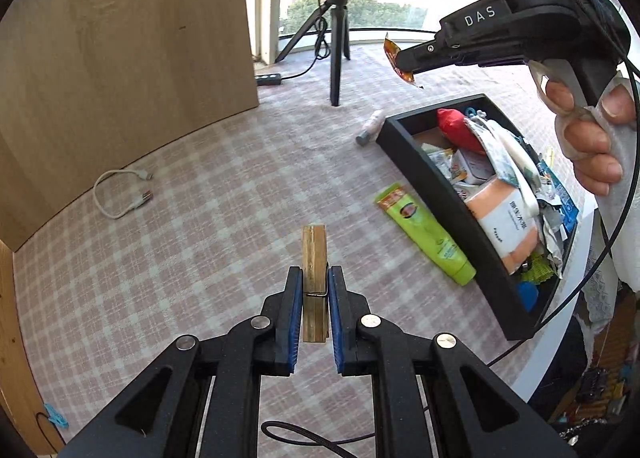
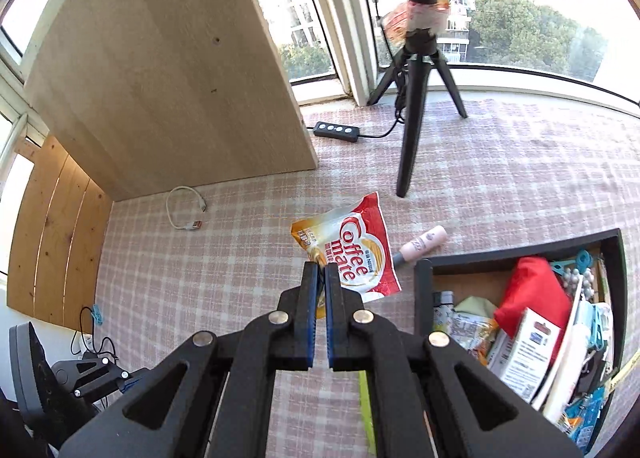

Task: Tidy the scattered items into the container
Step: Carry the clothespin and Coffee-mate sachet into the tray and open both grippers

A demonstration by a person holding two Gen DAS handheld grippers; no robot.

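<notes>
Wooden clothespin (image 1: 314,258), weathered, in left tongs (image 1: 314,286)

Bright daylight floods in from the windows (image 2: 520,34) behind the counter (image 1: 200,218) — the sky is blown out white. Shadows are soft. Strong fisheye bending, dark vignetted corners — the ring-light stand (image 2: 416,30) is slightly blurred.

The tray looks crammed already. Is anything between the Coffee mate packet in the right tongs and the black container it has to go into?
Nothing visible blocks the way. The right tongs hold the Coffee mate packet clear above the cloth, and the black container sits just beside it. A pink tube lies outside its far corner, off the path.
</notes>
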